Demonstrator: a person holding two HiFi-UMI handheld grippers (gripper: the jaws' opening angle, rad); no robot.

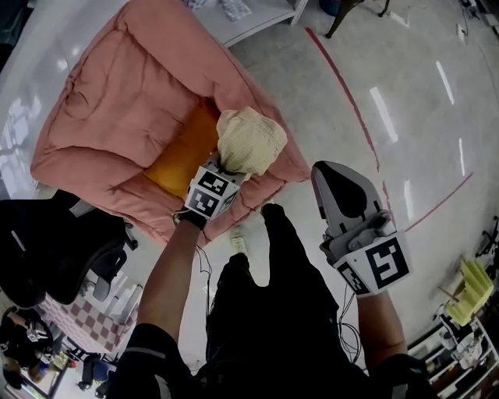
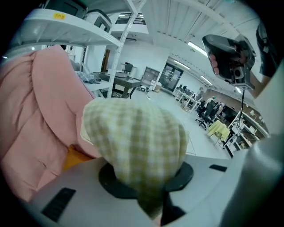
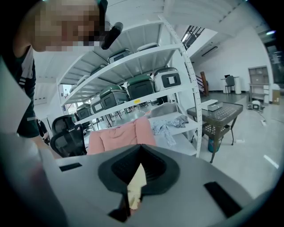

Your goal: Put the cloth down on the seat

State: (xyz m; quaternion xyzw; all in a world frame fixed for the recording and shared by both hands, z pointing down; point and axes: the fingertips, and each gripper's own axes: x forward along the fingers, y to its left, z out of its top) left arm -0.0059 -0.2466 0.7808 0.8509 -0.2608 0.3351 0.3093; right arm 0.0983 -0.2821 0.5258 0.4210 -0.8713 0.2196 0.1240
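A bunched yellow-checked cloth (image 1: 249,140) hangs over the front right corner of the pink padded seat (image 1: 132,101), beside an orange cushion (image 1: 183,152). My left gripper (image 1: 226,165) is shut on the cloth's lower end. In the left gripper view the cloth (image 2: 137,142) billows over the jaws and hides their tips, with the seat (image 2: 40,115) to the left. My right gripper (image 1: 331,173) is off to the right over the floor, apart from the cloth, jaws together. In the right gripper view (image 3: 140,153) a pale sliver shows between the jaws; what it is I cannot tell.
A black office chair (image 1: 54,249) stands left of my legs. A white shelf (image 1: 249,19) stands behind the seat and a red line (image 1: 343,86) crosses the floor. The right gripper view shows storage racks (image 3: 142,84) and a wicker table (image 3: 217,111).
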